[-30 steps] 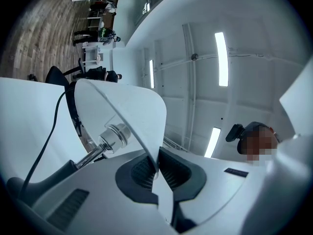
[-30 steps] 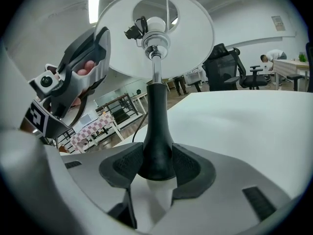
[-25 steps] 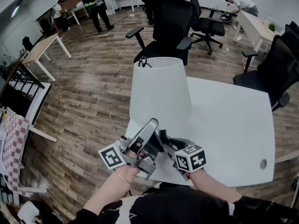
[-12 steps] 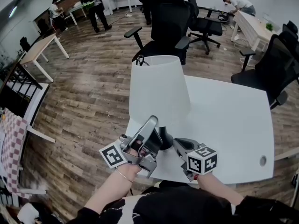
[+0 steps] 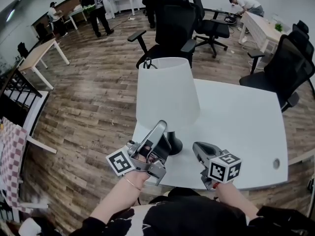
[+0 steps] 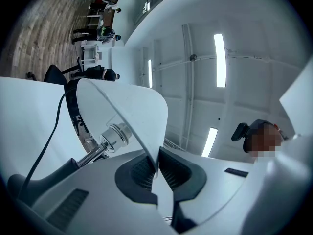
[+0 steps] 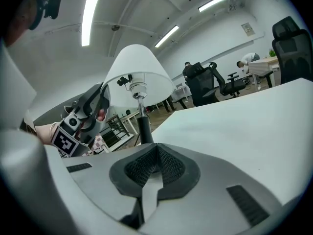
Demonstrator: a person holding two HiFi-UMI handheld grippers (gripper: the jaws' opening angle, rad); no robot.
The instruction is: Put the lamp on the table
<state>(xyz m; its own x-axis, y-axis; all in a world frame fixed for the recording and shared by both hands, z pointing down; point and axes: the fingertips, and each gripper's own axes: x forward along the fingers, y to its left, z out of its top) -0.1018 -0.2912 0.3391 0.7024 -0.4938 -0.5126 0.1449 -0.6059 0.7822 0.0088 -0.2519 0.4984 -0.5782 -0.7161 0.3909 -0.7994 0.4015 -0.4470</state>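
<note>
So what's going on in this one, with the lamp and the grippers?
A person with a gripper in each hand is handling a white table lamp with a cone shade and black base. It stands upright on the white rectangular table, near its near left corner. The left gripper is shut on the shade's lower rim. The right gripper is shut and empty, held apart from the lamp, to the right of its base.

The lamp [image 5: 167, 95] stood at the tabletop's [image 5: 241, 122] near left corner, its broad shade barring any pass along the left edge. From there to the right edge the tabletop was open room, while a black office chair [image 5: 172, 28] crowded the far edge and a second chair [image 5: 290, 65] the right edge.
</note>
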